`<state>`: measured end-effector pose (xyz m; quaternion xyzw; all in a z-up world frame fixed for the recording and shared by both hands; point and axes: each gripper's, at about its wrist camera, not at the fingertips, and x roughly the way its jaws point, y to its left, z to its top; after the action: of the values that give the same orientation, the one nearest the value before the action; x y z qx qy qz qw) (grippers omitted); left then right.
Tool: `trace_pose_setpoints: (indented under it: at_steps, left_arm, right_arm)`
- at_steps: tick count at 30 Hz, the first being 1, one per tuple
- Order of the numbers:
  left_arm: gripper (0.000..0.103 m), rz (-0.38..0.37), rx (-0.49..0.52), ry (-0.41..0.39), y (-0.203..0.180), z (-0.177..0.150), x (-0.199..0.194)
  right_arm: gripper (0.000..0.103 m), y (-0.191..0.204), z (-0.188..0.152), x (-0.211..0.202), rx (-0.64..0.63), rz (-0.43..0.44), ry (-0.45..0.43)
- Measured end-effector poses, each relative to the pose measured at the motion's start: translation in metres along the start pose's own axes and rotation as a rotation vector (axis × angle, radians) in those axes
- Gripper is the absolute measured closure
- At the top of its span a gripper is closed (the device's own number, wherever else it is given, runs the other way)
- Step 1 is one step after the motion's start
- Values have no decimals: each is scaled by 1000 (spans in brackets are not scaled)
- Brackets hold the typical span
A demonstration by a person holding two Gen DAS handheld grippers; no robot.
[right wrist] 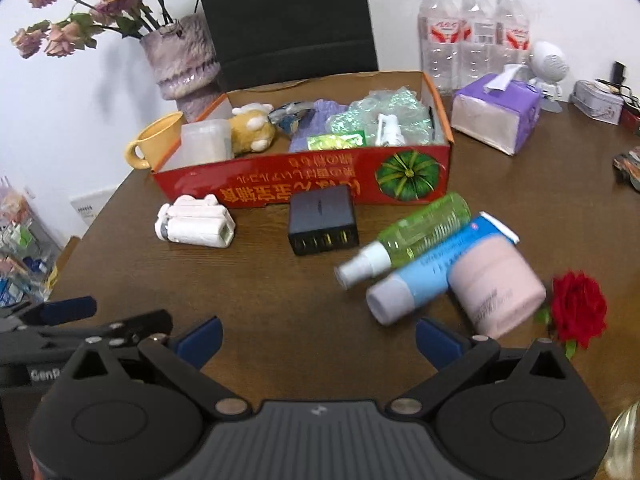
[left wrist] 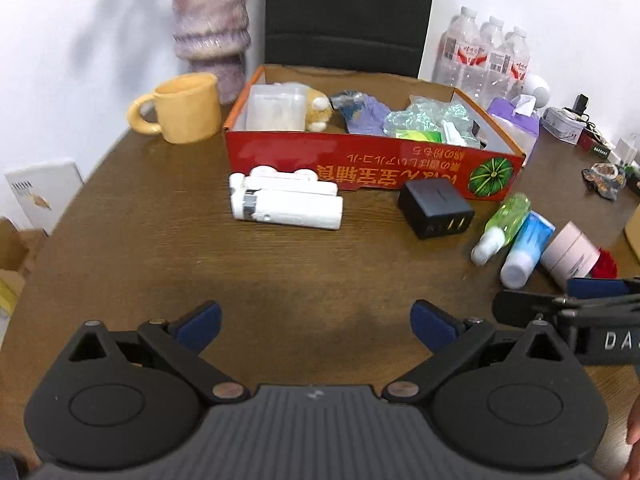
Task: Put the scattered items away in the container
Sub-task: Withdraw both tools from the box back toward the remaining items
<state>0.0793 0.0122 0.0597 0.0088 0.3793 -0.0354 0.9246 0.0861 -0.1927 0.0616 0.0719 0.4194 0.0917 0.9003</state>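
A red cardboard box (left wrist: 360, 162) (right wrist: 304, 184) stands at the table's far side, holding a plush toy, a plastic tub, bubble wrap and other items. In front of it lie a white gadget (left wrist: 286, 204) (right wrist: 196, 226), a black charger (left wrist: 436, 208) (right wrist: 322, 220), a green spray bottle (left wrist: 502, 226) (right wrist: 408, 236), a blue tube (left wrist: 526, 248) (right wrist: 432, 268), a pink jar (left wrist: 570, 256) (right wrist: 496, 284) and a red rose (right wrist: 578, 308). My left gripper (left wrist: 316, 324) is open and empty, well short of the white gadget. My right gripper (right wrist: 318, 338) is open and empty, just short of the blue tube.
A yellow mug (left wrist: 180, 108) and a vase (left wrist: 210, 32) stand left of the box. A black chair (left wrist: 348, 16) is behind it. Water bottles (right wrist: 474, 32), a purple tissue pack (right wrist: 496, 112) and small clutter sit at the right. The table edge curves at the left.
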Motion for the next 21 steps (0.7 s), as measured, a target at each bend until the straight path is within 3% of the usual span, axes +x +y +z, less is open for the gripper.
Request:
trace_pose_setpoints:
  at_steps: [4, 7, 14, 21]
  left_arm:
    - [0, 26, 43, -140, -5, -35, -15]
    - [0, 8, 53, -182, -6, -51, -19]
    - [0, 15, 17, -188, -10, -62, -15]
    - [0, 32, 40, -166, -11, -72, -5]
  right_arm:
    - [0, -3, -33, -3, -32, -12, -81]
    - [0, -5, -55, -6, -57, -24, -133]
    - [0, -2, -77, -9, -109, -109, -223]
    - [0, -4, -87, 1, -117, -126, -186]
